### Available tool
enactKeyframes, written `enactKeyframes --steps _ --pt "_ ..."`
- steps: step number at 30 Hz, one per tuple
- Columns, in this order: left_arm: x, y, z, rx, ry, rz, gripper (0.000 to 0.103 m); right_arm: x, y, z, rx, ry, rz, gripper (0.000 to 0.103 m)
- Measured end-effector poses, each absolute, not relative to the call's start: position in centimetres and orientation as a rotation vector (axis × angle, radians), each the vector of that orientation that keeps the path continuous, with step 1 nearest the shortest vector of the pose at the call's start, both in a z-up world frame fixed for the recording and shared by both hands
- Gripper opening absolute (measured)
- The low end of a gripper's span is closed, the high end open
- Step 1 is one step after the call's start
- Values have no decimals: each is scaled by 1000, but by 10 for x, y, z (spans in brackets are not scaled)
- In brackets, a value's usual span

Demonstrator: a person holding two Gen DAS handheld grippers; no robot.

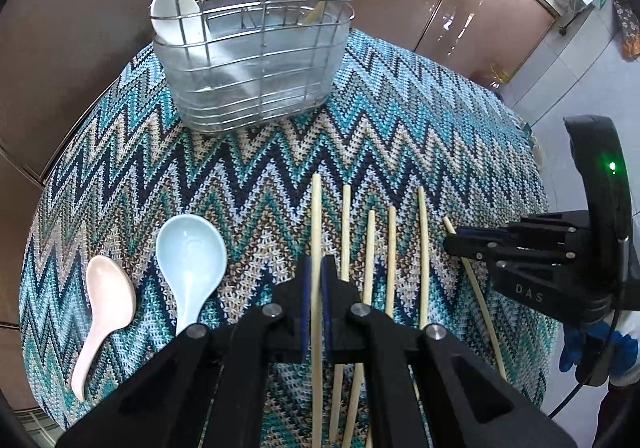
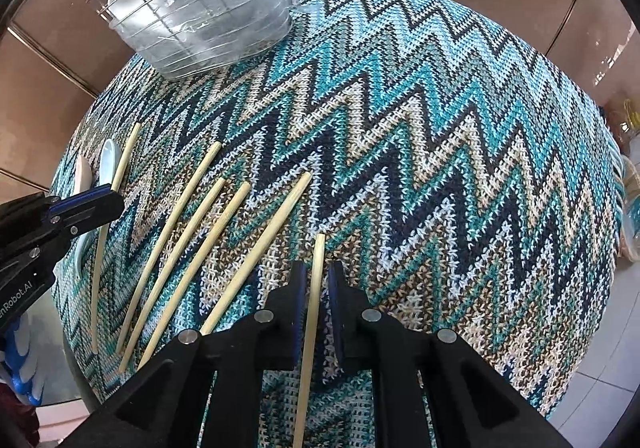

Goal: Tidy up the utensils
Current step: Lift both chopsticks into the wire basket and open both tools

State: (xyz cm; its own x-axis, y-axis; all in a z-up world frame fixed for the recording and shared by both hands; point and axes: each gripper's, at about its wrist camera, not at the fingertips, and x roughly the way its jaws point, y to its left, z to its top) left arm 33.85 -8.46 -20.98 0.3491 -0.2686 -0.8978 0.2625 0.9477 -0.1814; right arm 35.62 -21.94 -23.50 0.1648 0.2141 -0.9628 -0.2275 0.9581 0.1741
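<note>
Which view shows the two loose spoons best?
The left wrist view: the pink spoon and blue spoon lie fully visible, bowls up. The right wrist view catches only edge-on slivers behind the left gripper.

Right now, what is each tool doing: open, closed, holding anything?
Left tool: closed on a chopstick, the leftmost of the row.
Right tool: closed on another chopstick, the rightmost one.

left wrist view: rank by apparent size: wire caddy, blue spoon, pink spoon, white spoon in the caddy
1. wire caddy, by far the largest.
2. blue spoon and pink spoon: they look much alike, so no ranking between them.
3. white spoon: looks smallest, but it is farther away and partly hidden in the caddy, so unsure.
</note>
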Motion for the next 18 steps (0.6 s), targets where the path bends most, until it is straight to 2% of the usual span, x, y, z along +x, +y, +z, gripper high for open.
enactKeyframes --steps 5,18 --pt "318 -85 -191 -9 1127 -352 4 341 -225 -212 26 1293 347 6" --pt "259 -41 -109 -100 919 -355 4 270 -241 -88 101 918 452 6"
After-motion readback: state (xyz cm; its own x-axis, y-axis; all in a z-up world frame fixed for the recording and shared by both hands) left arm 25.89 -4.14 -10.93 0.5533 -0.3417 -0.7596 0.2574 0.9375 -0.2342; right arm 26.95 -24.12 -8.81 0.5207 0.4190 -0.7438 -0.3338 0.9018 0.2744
